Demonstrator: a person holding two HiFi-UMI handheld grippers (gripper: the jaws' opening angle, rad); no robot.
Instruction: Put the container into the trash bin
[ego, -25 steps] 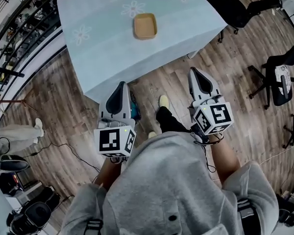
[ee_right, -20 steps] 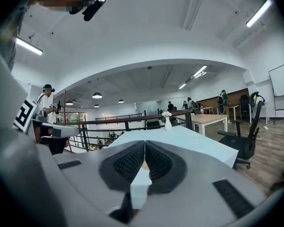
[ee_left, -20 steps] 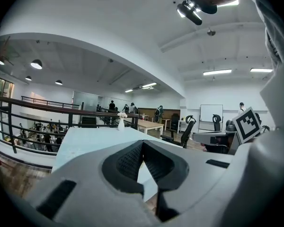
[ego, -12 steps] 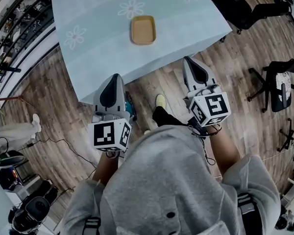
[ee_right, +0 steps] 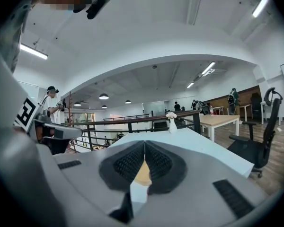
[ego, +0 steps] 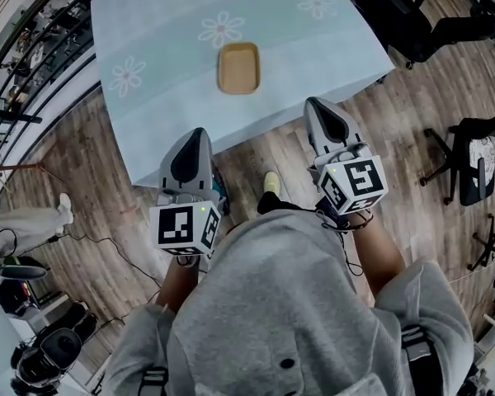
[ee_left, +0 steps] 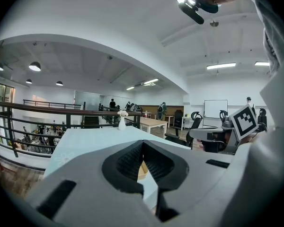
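A shallow tan container lies in the middle of a table with a pale blue flowered cloth. My left gripper hangs over the table's near edge, left of and short of the container, shut with nothing in it. My right gripper is level with it on the right, also shut and empty. In the left gripper view the left gripper has its pads together, with the container showing just below them. The right gripper frames the container the same way. No trash bin is in view.
Black office chairs stand on the wood floor to the right of the table, another chair further back right. A railing runs along the left. A white vase with flowers stands at the table's far end. My shoe is near the table edge.
Both grippers have moved forward to the table's near edge, still shut. The table and container now lie closer in the head view.
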